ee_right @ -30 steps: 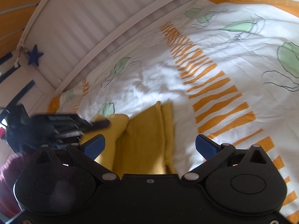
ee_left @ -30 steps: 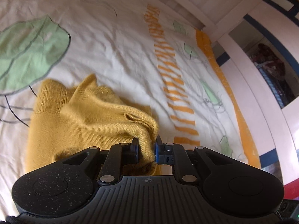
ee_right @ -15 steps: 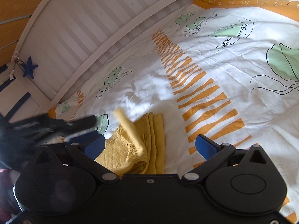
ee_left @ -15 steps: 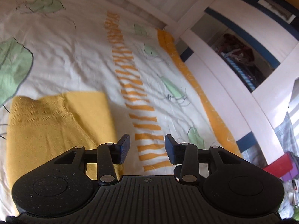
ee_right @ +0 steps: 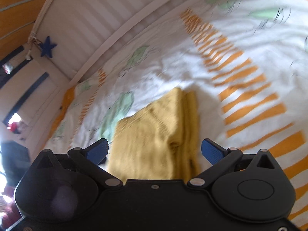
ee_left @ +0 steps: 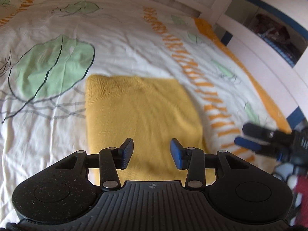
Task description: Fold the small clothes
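A yellow knit top (ee_left: 140,115) lies folded flat on the bed (ee_left: 134,44). It sits on the white cover, between a big green leaf print (ee_left: 52,67) and a row of orange stripes (ee_left: 207,88). The bed's white side rail (ee_right: 107,25) runs along the far edge, well apart from the top.

The left hand-held gripper (ee_left: 152,151) is over the near part of the top. Its blue pads (ee_left: 177,154) have just been moving apart, and nothing is between them. It holds nothing.

The right hand-held gripper (ee_right: 155,150) is spread wide and empty too. It is over the near end of the top, where the folded layers (ee_right: 189,127) stack up along one side. A blue star (ee_right: 48,47) hangs by the rail's end.
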Tool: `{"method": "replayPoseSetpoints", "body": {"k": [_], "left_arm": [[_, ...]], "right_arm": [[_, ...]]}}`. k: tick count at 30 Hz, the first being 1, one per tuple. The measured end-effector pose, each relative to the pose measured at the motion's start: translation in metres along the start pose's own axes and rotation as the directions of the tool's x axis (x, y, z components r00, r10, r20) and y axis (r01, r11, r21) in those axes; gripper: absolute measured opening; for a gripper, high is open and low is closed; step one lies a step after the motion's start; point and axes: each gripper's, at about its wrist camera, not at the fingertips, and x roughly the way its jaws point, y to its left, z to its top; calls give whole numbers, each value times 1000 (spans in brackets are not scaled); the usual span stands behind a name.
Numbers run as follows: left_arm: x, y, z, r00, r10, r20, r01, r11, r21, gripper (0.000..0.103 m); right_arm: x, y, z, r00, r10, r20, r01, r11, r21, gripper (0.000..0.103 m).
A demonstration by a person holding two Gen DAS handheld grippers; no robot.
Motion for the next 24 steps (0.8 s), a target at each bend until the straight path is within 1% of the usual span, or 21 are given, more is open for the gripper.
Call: {"method": "replayPoseSetpoints", "body": {"k": [2, 4, 6, 8, 10, 13, 21, 22, 24], "left_arm": [[-1, 0, -11, 999, 11, -30, -10, 999, 34, 41], [0, 2, -23, 998, 16, -60, -11, 998, 67, 41], [2, 4, -31, 996, 22, -84, -16, 997, 73, 41], [7, 9, -37, 993, 20, -115, -13, 998, 64, 41], [9, 14, -43, 992, 11, -128, -4, 999, 54, 41], [9, 15, -44, 992, 5, -122, 1, 999, 51, 41], [4, 20, -45, 994, -19, -107, 22, 999, 26, 41], [4, 20, -45, 994, -20, -106, 23, 999, 24, 41], [2, 20, -45, 995, -21, -100, 23, 999, 22, 41]], "right_arm": [[6, -2, -4, 998, 49, -41, -47, 998, 35, 103], [12, -2, -8, 994, 80, -80, -75, 996, 56, 103], [19, -2, -12, 990, 81, -114, -74, 995, 63, 103], [26, -1, -15, 987, 65, -146, -58, 997, 52, 103], [33, -1, -19, 985, 48, -167, -41, 998, 44, 103], [40, -2, -22, 984, 29, -179, -23, 999, 35, 103], [52, -8, -26, 983, 103, -153, -96, 994, 58, 103], [53, -8, -27, 983, 107, -150, -99, 994, 55, 101], [55, -9, -29, 985, 101, -140, -92, 993, 70, 83]]}}
